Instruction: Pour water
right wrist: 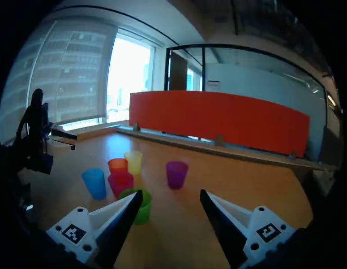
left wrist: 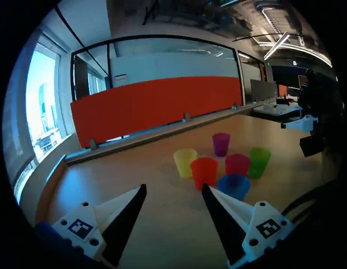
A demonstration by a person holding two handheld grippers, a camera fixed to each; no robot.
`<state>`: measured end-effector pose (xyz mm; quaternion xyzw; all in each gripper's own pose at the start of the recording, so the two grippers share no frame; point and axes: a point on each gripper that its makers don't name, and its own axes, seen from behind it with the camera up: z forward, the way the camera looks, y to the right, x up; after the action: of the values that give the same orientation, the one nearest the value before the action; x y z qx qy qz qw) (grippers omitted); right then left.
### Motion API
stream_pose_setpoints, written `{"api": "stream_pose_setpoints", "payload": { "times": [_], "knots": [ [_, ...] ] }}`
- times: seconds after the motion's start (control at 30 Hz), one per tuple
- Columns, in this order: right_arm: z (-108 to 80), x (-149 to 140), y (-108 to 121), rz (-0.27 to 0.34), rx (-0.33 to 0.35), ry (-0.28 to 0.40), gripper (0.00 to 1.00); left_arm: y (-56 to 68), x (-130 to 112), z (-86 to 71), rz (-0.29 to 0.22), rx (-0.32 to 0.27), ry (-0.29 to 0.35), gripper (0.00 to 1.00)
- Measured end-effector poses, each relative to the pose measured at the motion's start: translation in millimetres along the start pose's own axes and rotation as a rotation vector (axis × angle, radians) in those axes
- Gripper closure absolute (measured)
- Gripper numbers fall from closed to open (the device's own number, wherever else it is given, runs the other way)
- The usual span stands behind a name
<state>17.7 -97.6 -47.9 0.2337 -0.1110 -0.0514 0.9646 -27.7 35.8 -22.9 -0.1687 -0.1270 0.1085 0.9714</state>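
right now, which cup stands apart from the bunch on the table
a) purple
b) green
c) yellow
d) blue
a: in the right gripper view the purple cup stands alone, with bare wooden table all around it.

This is an open-plan office. A long wooden table [left wrist: 173, 224] carries an orange divider screen [left wrist: 155, 105] at 12 o'clock, with a glass-walled room [left wrist: 173, 58] behind it. Tall windows [left wrist: 41, 103] at 9 o'clock show city towers, and strip lights [left wrist: 277, 45] hang at 2 o'clock.
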Motion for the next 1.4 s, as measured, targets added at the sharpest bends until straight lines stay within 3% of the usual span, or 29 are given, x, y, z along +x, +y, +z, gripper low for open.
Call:
{"api": "stream_pose_setpoints", "payload": {
  "times": [0.27,0.87,1.17,1.4],
  "knots": [
    [-0.3,16.8,19.0,0.039,-0.116,0.084,0.01,-9.7,15.7,-3.5,-0.050,0.088,0.097,0.08],
    [-15.9,49.3,64.5,0.078,-0.393,0.247,0.01,-35.3,22.8,-10.6,-0.185,0.298,0.233,0.08],
    [-19.7,52.2,71.0,0.109,-0.405,0.283,0.01,-42.5,27.7,-10.5,-0.174,0.384,0.262,0.08],
    [-20.6,39.5,82.7,0.112,-0.435,0.240,0.01,-49.3,25.3,-9.3,-0.172,0.449,0.281,0.08]
  ]
}}
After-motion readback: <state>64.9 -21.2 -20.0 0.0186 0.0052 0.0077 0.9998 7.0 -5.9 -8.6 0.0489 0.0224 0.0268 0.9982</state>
